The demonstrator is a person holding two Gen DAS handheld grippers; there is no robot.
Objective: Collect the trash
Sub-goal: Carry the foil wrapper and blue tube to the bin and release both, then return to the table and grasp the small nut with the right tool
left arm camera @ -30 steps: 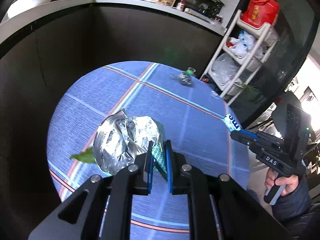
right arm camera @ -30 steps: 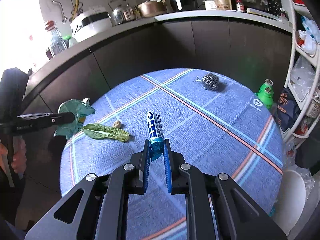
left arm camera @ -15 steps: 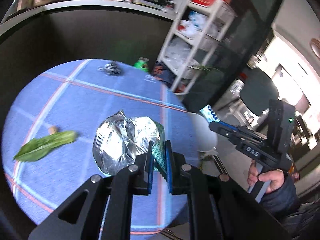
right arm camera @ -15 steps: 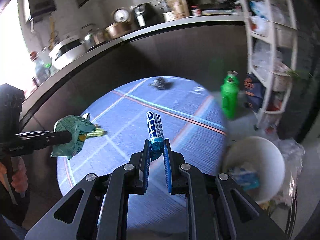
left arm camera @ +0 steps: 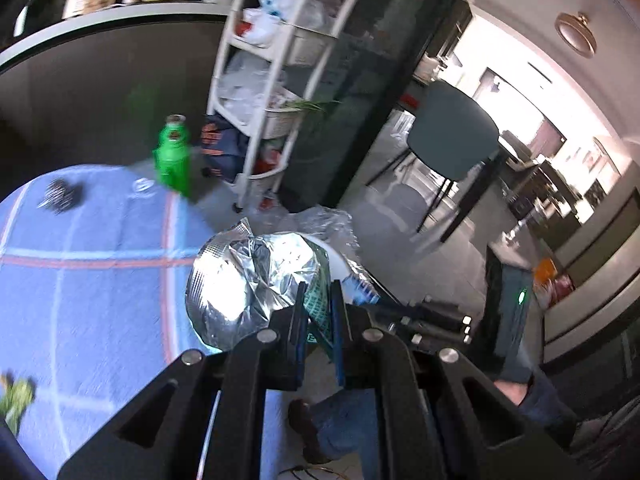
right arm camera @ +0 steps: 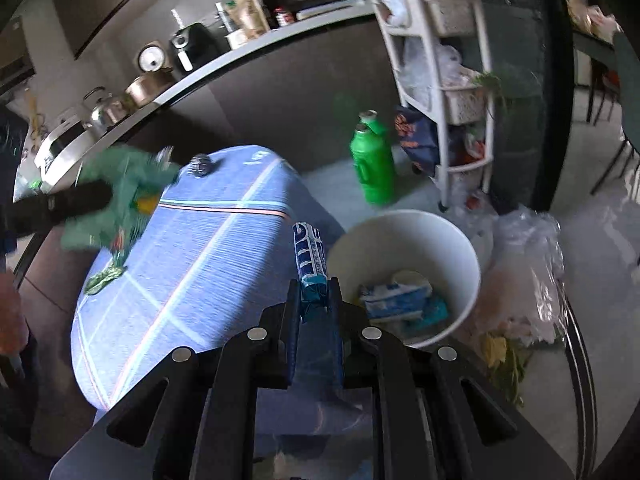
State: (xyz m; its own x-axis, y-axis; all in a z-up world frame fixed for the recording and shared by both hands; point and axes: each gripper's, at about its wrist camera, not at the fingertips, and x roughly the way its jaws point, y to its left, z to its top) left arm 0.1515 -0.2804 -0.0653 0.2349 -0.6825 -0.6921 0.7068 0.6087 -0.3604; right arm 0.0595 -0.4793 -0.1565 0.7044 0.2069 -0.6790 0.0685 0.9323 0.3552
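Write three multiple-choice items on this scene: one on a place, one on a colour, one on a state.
1. Where is the bin?
A. on the table
B. on the floor beside the table
C. on the shelf

2. What colour is the bottle?
A. red
B. white
C. green

3. What is the right gripper doing?
A. standing open and empty
B. holding a blue wrapper
C. holding a leaf

Answers: 1 B, the bin stands on the floor next to the table. 2 C, its body is bright green. 3 B, its fingers are shut on the wrapper.
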